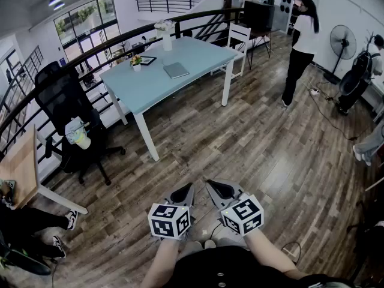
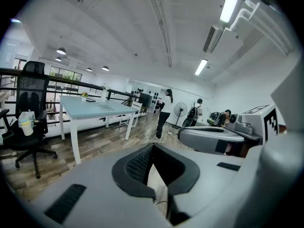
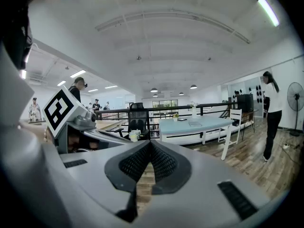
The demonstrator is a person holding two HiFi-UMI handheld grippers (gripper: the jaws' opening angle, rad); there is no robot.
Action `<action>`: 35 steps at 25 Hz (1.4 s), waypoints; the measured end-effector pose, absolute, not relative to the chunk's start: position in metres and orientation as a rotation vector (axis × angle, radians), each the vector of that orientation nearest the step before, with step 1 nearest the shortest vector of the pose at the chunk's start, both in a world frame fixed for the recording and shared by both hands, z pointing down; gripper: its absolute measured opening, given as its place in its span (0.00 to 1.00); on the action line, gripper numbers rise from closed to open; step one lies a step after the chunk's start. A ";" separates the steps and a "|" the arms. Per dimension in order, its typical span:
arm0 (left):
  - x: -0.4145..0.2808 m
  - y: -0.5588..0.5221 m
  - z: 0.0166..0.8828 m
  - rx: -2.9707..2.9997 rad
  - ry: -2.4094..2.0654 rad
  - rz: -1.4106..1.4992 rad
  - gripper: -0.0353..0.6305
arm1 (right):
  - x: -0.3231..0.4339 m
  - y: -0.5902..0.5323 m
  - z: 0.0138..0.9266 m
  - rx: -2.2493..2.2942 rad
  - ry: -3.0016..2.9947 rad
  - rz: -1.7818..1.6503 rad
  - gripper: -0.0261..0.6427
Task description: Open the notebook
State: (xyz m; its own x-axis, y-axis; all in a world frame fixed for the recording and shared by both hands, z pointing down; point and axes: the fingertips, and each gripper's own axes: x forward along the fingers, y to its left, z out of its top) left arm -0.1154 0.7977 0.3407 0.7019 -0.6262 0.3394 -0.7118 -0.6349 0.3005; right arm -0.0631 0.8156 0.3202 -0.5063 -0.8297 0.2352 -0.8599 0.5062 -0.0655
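Plank floor (image 1: 258,155) fills the head view, boards running from the tools to the pale blue tabletop (image 1: 150,87) well ahead. Black office chair (image 1: 63,107) off its left end, white chair (image 1: 239,38) at the far end, a person (image 1: 302,44) standing to the right. Closed grey notebook (image 1: 176,70) lies flat near mid-tabletop, well apart from both tools. Only the head view shows its cover from above, with the flower vase (image 1: 166,35) behind it; the gripper views catch it edge-on as a thin slab. Left tool (image 1: 189,188): jaws narrow, tips together, only floor showing below them. Right tool (image 1: 211,184): the same, gripping nothing. Each gripper view catches the other tool's marker cube (image 3: 59,109).
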 end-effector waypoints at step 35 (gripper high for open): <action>-0.072 0.764 0.394 2.460 -1.011 0.374 0.08 | -0.007 0.766 0.369 1.494 -2.582 0.429 0.11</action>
